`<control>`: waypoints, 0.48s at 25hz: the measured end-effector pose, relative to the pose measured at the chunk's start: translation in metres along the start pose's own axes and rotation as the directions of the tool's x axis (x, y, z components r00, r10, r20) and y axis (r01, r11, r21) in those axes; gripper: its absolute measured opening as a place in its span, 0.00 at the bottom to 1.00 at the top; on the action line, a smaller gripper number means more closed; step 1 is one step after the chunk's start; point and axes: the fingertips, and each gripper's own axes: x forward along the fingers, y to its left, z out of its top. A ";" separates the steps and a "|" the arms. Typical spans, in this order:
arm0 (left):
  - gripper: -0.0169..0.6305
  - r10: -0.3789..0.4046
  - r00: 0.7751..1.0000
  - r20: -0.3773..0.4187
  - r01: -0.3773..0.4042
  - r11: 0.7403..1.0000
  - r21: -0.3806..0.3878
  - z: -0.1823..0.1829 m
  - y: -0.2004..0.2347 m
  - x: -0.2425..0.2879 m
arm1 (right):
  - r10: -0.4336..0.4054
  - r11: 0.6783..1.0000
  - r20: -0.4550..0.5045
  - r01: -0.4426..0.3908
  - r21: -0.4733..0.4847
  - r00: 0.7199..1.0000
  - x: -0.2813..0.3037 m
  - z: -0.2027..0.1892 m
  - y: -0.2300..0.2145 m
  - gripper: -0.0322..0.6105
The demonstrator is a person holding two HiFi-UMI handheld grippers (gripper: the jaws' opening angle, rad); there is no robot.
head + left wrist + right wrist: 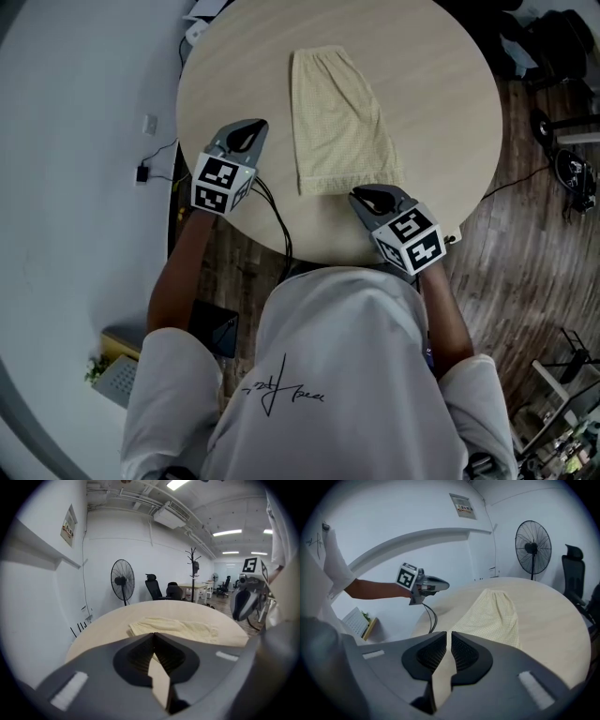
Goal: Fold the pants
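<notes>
The pants (337, 122) lie flat as one narrow pale-yellow strip in the middle of the round tabletop (441, 94), waistband toward the top of the head view and hem toward the bottom. The legs look already laid one on the other. I judge this to be the pause between folds: the lengthwise fold is done and the crosswise one not yet begun, since neither tool is on the cloth.

At the left of the head view, the left gripper (246, 131) hovers over the tabletop's left rim, apart from the strip's long left edge. In its own view the fingers (140, 656) meet at their tips with nothing between them. The pants (178, 629) lie beyond them on the tabletop, untouched.

At the lower right, the right gripper (370, 197) sits just beside the hem's right corner. Its own view shows the fingers (464, 651) standing with only a thin slit between them, and no cloth in it. The pants (497, 616) stretch away ahead and slightly right.

The next move probably calls for both sets of fingers to spread, drop to the two hem corners, pinch both layers together and carry that end up toward the waistband. The left tool has farther to go.
</notes>
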 end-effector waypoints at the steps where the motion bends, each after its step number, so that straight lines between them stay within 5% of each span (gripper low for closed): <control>1: 0.11 0.001 1.000 -0.004 -0.001 1.000 -0.004 -0.003 -0.009 -0.003 | -0.016 1.000 0.008 0.016 0.009 1.000 -0.005 0.000 -0.005 0.09; 12: 0.11 0.066 0.994 -0.092 -0.086 0.971 -0.225 -0.031 -0.075 -0.015 | -0.138 0.986 0.050 0.132 0.103 0.989 -0.060 -0.007 -0.081 0.05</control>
